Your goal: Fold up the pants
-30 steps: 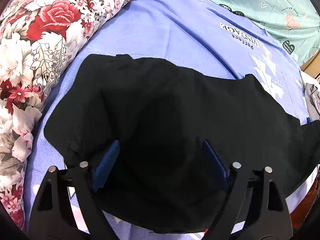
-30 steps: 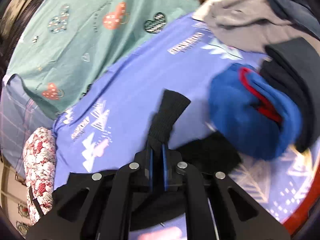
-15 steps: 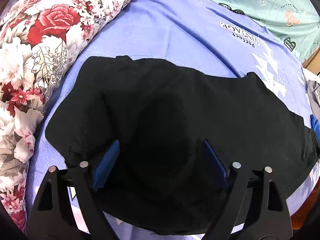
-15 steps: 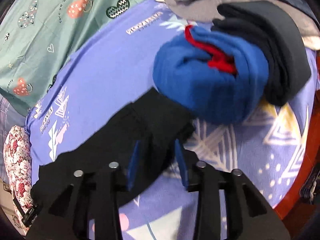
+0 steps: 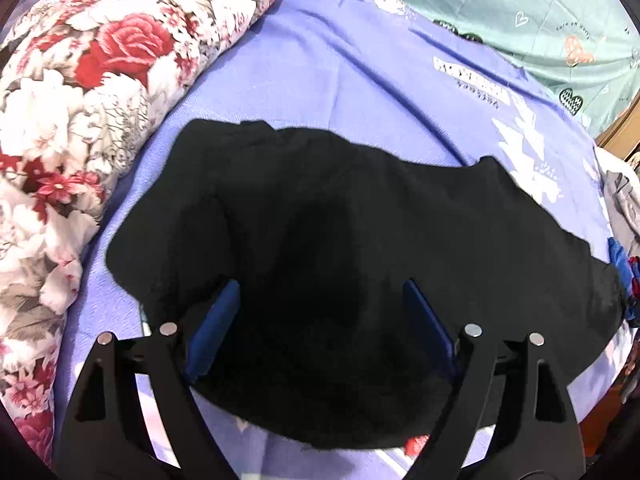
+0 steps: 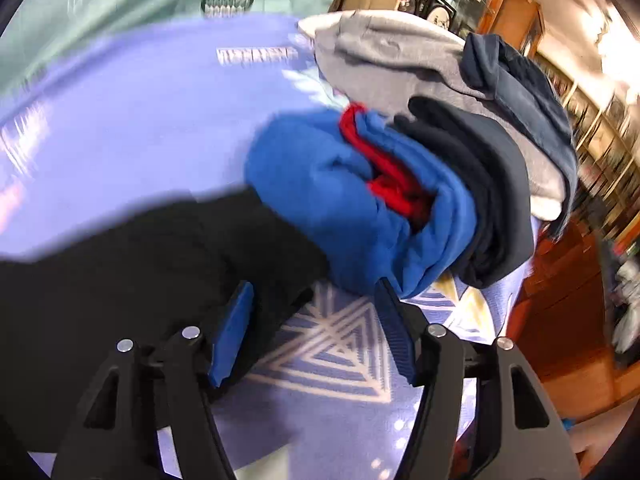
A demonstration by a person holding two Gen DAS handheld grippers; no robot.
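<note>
The black pants lie spread across the lilac-blue bed sheet. My left gripper is open, its blue pads straddling the near part of the pants, low over the cloth. In the right wrist view the pants' end lies at the left, released on the sheet. My right gripper is open and empty, just past that end, its left pad by the black cloth.
A floral quilt borders the left side. A teal sheet lies at the back. A pile of folded clothes, blue with red, dark and grey, sits right beside the pants' end. The bed's wooden edge is at the right.
My right gripper opened and let go of the pants' end, laying it on the sheet by the blue garment, then swung right. The pants now lie longer to the right. The left gripper held still.
</note>
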